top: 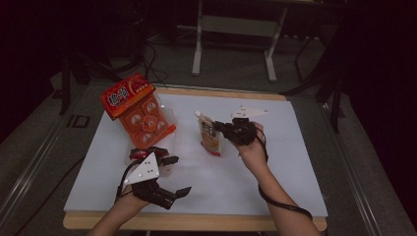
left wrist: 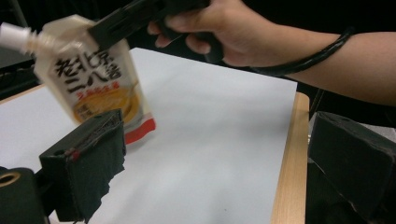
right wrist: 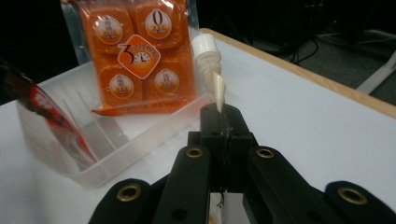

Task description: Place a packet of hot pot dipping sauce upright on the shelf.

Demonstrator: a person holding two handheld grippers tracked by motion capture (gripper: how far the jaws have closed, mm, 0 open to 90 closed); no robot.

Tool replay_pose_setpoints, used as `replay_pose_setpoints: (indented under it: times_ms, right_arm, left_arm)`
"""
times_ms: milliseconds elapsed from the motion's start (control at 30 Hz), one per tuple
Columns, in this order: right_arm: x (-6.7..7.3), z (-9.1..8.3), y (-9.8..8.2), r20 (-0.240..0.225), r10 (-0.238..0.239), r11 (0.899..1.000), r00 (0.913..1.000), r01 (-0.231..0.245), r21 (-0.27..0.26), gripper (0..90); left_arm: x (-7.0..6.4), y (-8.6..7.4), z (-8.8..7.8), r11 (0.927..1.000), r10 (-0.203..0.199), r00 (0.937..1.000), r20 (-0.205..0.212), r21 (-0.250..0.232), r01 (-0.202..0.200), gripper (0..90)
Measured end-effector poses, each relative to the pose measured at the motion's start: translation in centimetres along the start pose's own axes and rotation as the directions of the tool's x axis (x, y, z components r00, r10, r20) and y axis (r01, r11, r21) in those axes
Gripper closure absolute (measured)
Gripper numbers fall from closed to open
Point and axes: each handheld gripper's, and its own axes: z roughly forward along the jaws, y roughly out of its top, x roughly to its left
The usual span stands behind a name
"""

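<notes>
Right gripper (top: 227, 127) clenched on the pouch (top: 210, 137), pinching the flat top edge just beside the capped spout (right wrist: 204, 45). Pouch hangs below the jaws, clear of the table (top: 275, 167). Left gripper (top: 167, 162) released, jaws wide, nothing between them, parked near the table's front edge.

Handling, as judged: pouch is soft-walled and part-filled, so it sags and swings from the pinch; film likely slick. The stiff seam by the spout looks the surest hold; squeezing the belly risks a slip.

Left gripper view gives the pouch's printed face (left wrist: 100, 88) and red bottom hem. Right gripper view gives it edge-on, plus a clear tray (right wrist: 140, 135) beyond the jaws holding an orange pack (right wrist: 137, 56).
</notes>
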Motion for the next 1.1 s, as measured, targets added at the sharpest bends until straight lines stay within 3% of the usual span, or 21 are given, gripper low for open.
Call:
replay_pose_setpoints:
  times_ms: [300,567,767,833,1100]
  right_arm:
    - [1.1,-3.6,0.4,-0.023,-0.036,0.999,0.9991,0.035,-0.027,89.9]
    - [2.8,-6.6,0.5,-0.073,-0.066,0.996,0.9952,0.061,-0.061,89.9]
    - [4.2,-8.7,1.1,-0.112,-0.098,0.991,0.9889,0.087,-0.101,89.9]
    - [4.6,-9.3,1.3,-0.120,-0.109,0.989,0.9868,0.096,-0.110,90.0]
    - [6.1,-10.8,1.3,-0.159,-0.141,0.982,0.9771,0.119,-0.145,89.9]
  left_arm:
    - [-0.1,0.4,0.1,0.9999,0.000,1.0000,-0.008,-0.011,0.000,5.1]
    - [-0.2,1.0,0.1,0.9993,-0.036,0.9988,0.034,-0.009,0.037,5.3]
    - [0.0,1.7,-0.1,0.9988,-0.044,0.9982,0.040,-0.022,0.045,5.4]
    - [0.1,2.0,-0.1,0.9996,-0.027,0.9992,0.028,-0.002,0.027,5.8]
    - [0.2,2.7,0.1,0.9997,-0.024,0.9993,0.029,0.000,0.024,6.4]
